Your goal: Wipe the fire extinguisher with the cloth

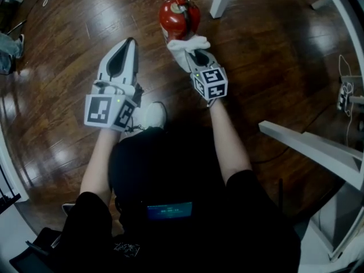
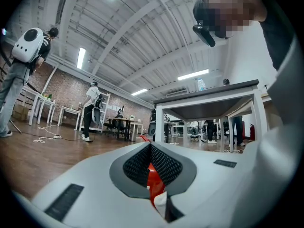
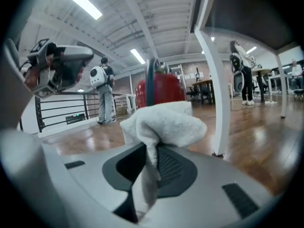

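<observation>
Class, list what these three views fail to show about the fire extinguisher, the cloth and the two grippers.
- Head view: the handle of the fire extinguisher is cut off by the top edge, and the cloth covers its near side.
- Right gripper view: the cloth, pinched in the right gripper, hides most of the fire extinguisher; no label is readable.
- Left gripper view: the left gripper blocks all but a red sliver with its own body.

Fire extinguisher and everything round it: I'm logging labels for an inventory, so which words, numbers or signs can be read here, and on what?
No text reads clearly in any view.
fire extinguisher: no label shows on its red body.
marker cubes: black-and-white square patterns, no letters.
blue screen at the person's chest: print too blurred to read.
cloth: plain white, no print.
</observation>
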Tool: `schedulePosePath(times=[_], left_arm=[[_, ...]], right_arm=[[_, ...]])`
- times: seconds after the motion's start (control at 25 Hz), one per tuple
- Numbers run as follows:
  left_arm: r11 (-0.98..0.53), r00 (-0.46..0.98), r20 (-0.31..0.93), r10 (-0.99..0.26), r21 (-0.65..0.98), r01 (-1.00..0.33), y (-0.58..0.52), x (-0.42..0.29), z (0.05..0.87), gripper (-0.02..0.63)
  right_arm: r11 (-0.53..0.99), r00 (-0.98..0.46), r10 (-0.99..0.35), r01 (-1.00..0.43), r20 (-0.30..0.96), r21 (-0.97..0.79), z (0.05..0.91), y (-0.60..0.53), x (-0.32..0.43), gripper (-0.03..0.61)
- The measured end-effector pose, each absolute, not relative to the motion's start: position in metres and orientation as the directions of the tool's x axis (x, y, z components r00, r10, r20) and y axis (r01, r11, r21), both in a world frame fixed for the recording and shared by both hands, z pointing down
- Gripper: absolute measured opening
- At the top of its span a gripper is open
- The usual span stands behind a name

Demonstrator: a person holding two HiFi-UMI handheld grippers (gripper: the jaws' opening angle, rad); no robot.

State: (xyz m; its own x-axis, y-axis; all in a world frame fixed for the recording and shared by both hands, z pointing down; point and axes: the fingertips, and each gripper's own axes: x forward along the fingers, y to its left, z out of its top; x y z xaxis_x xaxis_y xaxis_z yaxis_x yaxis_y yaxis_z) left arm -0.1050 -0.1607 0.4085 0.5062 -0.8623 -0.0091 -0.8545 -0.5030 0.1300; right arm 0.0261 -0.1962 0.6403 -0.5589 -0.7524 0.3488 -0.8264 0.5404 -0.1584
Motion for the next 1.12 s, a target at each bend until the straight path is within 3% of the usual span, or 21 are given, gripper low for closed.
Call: schedulePosePath(times=[0.24, 0.44, 0.8, 1.12], left_arm=[[-0.494, 0.498, -0.008, -0.867, 0.133, -0.859, -0.158, -0.112, 0.409, -0.001], [-0.501, 0.504, -0.008, -0.864, 0.13, -0.856, -0.156, -0.112, 0.409, 0.0], [-0.488, 0.491, -0.007, -0.871, 0.129, -0.864, -0.157, -0.122, 0.41, 0.0], [-0.497, 0.5, 0.018, -0.866, 0.092, -0.863, -0.173, -0.128, 0.394, 0.0]], right_arm=[[0.488, -0.528, -0.693, -0.845, 0.492, -0.219, 0.711, -0.199, 0.02, 0.075], [0.488, -0.517, -0.685, -0.849, 0.513, -0.203, 0.713, -0.196, 0.024, 0.075], [0.502, -0.552, -0.775, -0.833, 0.307, -0.232, 0.625, -0.169, 0.041, 0.075], [0.469, -0.502, -0.845, -0.861, 0.185, -0.197, 0.531, -0.155, 0.052, 0.075]])
